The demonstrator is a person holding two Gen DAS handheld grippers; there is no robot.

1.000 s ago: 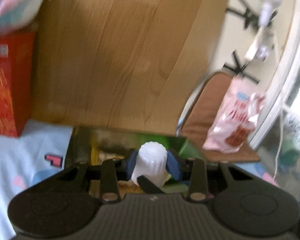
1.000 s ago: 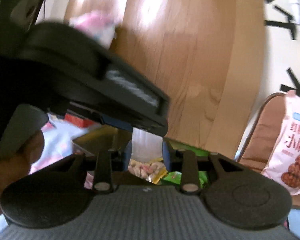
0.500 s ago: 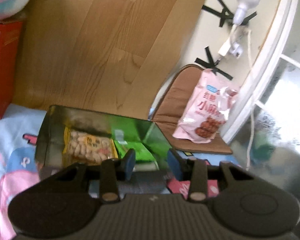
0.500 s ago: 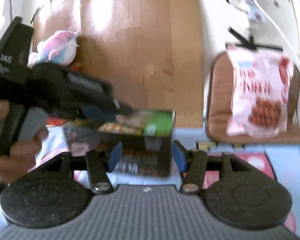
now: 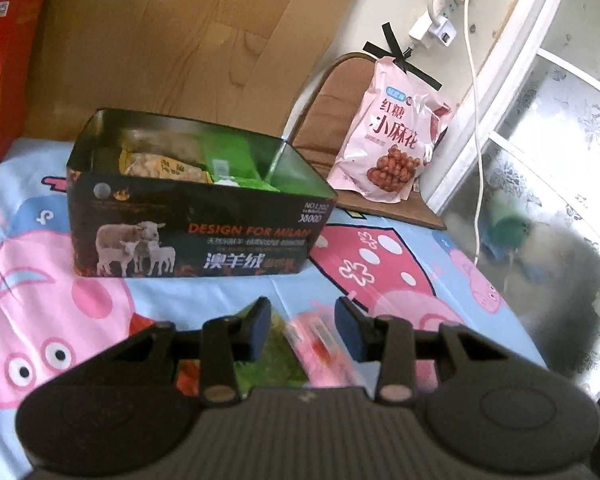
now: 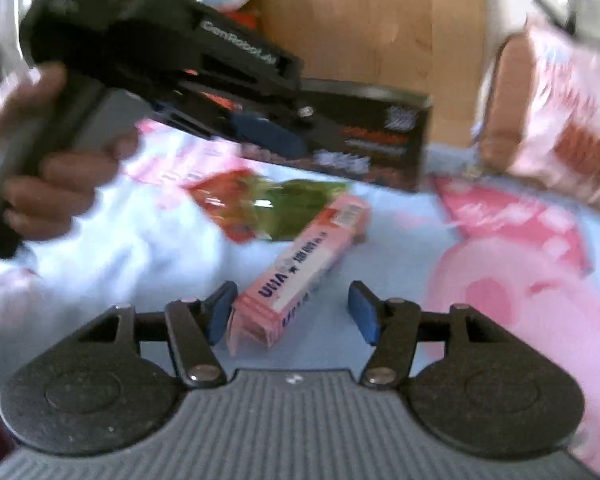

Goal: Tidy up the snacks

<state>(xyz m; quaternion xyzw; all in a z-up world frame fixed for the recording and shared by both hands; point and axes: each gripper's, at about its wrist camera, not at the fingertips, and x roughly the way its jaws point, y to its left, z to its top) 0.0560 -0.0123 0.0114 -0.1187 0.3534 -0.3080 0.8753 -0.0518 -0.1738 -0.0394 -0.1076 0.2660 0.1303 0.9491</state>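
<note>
Glossy, probably cardboard box (image 5: 196,236)

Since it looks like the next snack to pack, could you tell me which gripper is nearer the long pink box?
Right. The right gripper straddles the near end of the long pink box; the left gripper hovers beyond its far end.

Both wrist views low, near, forward; share black box (image 5: 196,236), pink pack (image 6: 300,264).

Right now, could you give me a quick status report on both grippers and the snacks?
Left gripper open, empty. Right gripper open over pink snack box. Black box holds two packets. Nothing blocking.
</note>
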